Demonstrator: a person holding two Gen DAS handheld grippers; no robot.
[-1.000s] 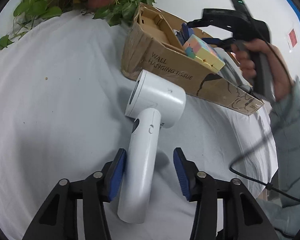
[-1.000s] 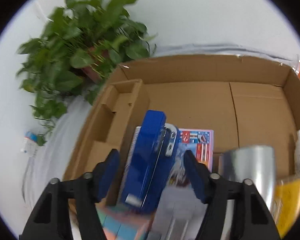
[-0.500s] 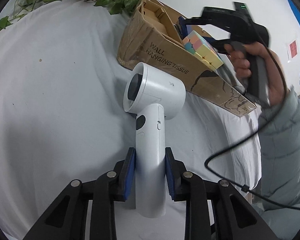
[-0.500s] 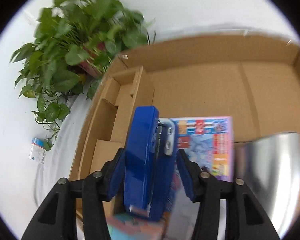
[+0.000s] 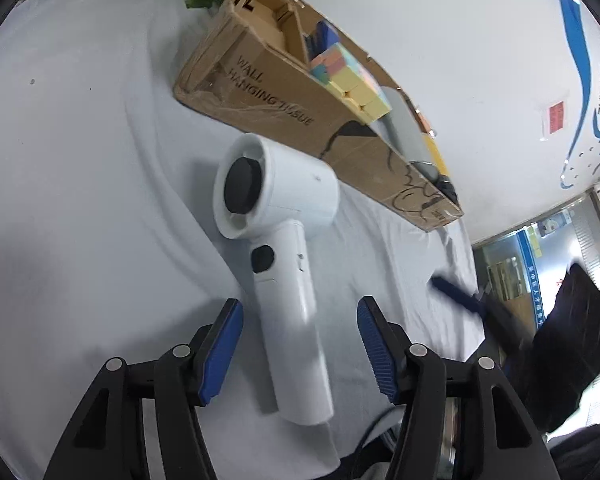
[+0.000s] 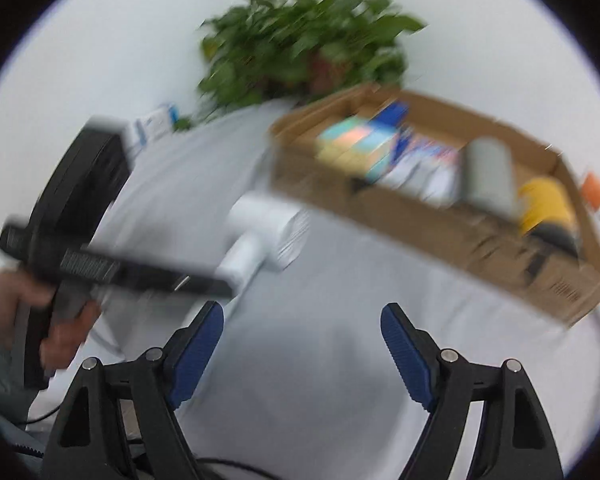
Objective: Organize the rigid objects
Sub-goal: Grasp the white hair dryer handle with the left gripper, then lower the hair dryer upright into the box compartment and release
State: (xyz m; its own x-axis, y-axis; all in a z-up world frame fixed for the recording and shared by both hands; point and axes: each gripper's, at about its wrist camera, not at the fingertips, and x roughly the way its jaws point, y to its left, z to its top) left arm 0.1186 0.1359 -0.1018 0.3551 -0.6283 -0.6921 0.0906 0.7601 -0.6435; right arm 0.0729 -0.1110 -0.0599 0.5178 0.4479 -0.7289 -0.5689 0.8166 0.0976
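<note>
- One white hair dryer (image 5: 288, 280) lies on the white tablecloth (image 5: 80, 200), its round head toward the cardboard box (image 5: 284, 104) and just short of the box's printed side, its handle reaching back between the pads of the left gripper (image 5: 300, 344).
- The left gripper angles down at the cloth; its jaws are opening, and both blue pads stand clear of the handle, a gap showing on each side.
- In the right wrist view a hand (image 6: 60, 320) closes round the left gripper's black grip, with a grey-green sleeve at the wrist.
- The right gripper (image 6: 302, 344) also tilts down over bare cloth, well apart from the box; its jaws are opening with nothing between them. The left wrist view catches it only as a blurred dark shape at the right edge.
- One cardboard box, open at the top, rests on the cloth beside the dryer.
- Inside it: one pastel cube puzzle (image 5: 350, 76), one blue stapler (image 5: 320, 36) behind the cube, one printed flat pack (image 6: 428, 160), one grey cylinder (image 6: 488, 172) and one yellow item (image 6: 544, 204); blur hides finer detail.
- One leafy potted plant (image 6: 308, 48) stands beyond the box's far corner.
</note>
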